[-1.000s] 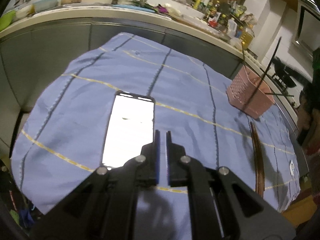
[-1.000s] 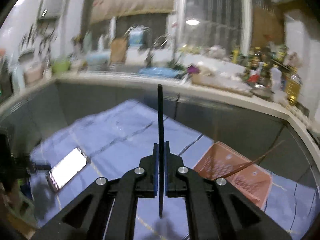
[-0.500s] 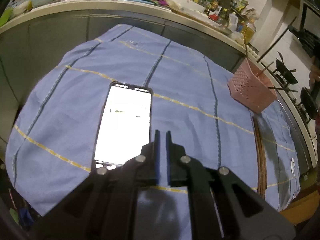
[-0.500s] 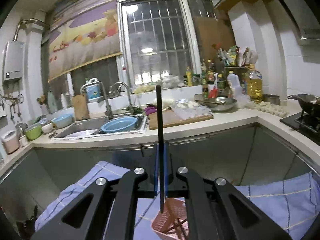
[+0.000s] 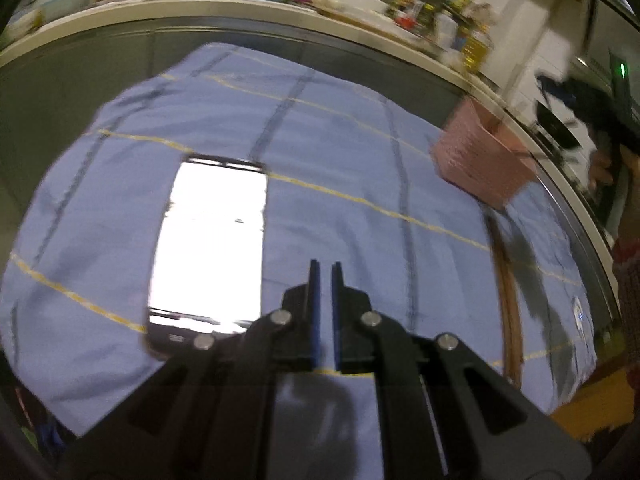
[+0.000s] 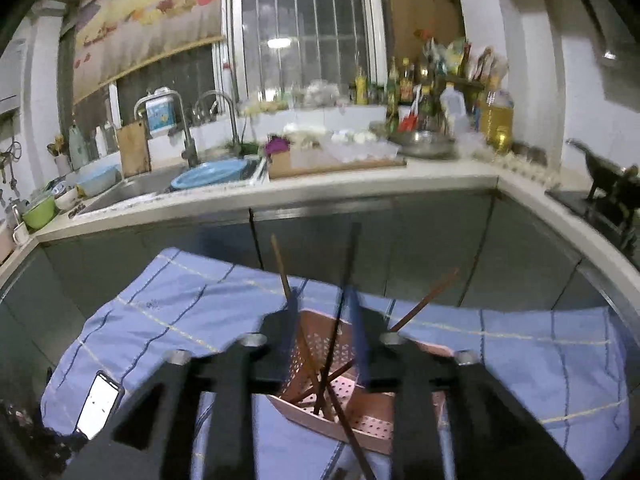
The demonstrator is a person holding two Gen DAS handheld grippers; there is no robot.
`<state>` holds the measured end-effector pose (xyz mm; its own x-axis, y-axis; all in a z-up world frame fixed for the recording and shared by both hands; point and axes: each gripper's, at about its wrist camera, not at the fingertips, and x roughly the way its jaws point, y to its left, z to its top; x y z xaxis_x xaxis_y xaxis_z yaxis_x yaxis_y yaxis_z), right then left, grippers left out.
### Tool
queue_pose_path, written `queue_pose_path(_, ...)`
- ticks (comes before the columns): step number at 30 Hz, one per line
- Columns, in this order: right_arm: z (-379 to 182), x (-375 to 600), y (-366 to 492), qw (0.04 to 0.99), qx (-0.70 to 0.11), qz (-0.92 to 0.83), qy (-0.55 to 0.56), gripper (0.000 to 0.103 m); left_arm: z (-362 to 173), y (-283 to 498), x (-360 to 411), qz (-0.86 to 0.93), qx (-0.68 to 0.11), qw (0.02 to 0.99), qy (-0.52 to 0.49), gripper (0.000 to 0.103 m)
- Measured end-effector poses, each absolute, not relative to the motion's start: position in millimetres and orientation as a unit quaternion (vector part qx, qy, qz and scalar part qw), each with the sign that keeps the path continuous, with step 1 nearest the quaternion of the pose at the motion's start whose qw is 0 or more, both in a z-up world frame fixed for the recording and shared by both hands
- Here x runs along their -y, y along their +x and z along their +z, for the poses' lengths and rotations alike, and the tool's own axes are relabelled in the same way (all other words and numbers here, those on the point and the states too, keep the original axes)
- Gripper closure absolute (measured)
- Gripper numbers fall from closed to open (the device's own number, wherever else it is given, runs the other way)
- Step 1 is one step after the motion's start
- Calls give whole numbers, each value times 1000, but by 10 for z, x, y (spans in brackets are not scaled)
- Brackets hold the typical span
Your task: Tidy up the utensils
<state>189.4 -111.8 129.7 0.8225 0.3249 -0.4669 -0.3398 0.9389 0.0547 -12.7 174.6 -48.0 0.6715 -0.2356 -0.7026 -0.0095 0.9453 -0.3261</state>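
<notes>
My right gripper [image 6: 322, 296] hangs just above the pink perforated basket [image 6: 304, 416]. Its jaws are opening. A black chopstick [image 6: 348, 264] stands tilted between them, loose from the pads, with its lower end down in the basket. Several brown chopsticks [image 6: 280, 264] lean in the basket too. In the left wrist view the left gripper [image 5: 325, 270] is shut and empty over the blue cloth [image 5: 340, 152]. The same basket [image 5: 480, 164] stands at its far right. A pair of brown chopsticks [image 5: 506, 300] lies on the cloth to the right of the left gripper.
A lit phone [image 5: 212, 240] lies on the cloth just left of the left gripper; it shows as a phone [image 6: 98, 404] at lower left in the right view. A grey cabinet front [image 6: 400, 240] and a cluttered counter with a sink [image 6: 132, 188] ring the cloth.
The right gripper dropped over the pink basket and its jaws parted; the black chopstick it pinched now leans loose into the basket. The left gripper edged closer over the cloth, still shut.
</notes>
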Motion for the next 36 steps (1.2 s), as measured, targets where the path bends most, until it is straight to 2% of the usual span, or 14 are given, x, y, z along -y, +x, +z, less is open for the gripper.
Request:
queue_pose_path(2, 1383, 1198, 1631, 962, -207, 178, -11, 47, -483, -139, -1538, -94, -402, 901, -135, 99)
queue_pose_path(4, 1409, 1325, 1299, 964, -179, 197, 2, 47, -501, -170, -1319, -132, -406, 896, -120, 99)
queue_pose_path(6, 1289, 1426, 952, 953, -185, 239, 8, 47, -552, -200, -1111, -165, -413, 889, -109, 99)
queue_pose_path(9, 817, 1428, 539, 907, -263, 328, -35, 47, -664, -230, -848, -206, -432, 873, -94, 99)
queue_pose_path(13, -66, 1415, 6, 818, -411, 389, -100, 48, -775, -289, -538, -250, -454, 852, -71, 99)
queue_pose_path(15, -310, 1474, -196, 790, -455, 401, -91, 52, -788, -342, -372, -275, -457, 844, -56, 99)
queue_pose_path(18, -511, 1485, -540, 768, -473, 415, -117, 52, -795, -432, -168, -302, -458, 836, -33, 99)
queue_pose_path(28, -885, 1267, -893, 762, -443, 406, -239, 52, -858, -462, 114, -321, -476, 819, -16, 99)
queue_pose_path(36, -870, 1255, -559, 795, -426, 372, -218, 52, -870, -459, 91, -315, -482, 817, -25, 99)
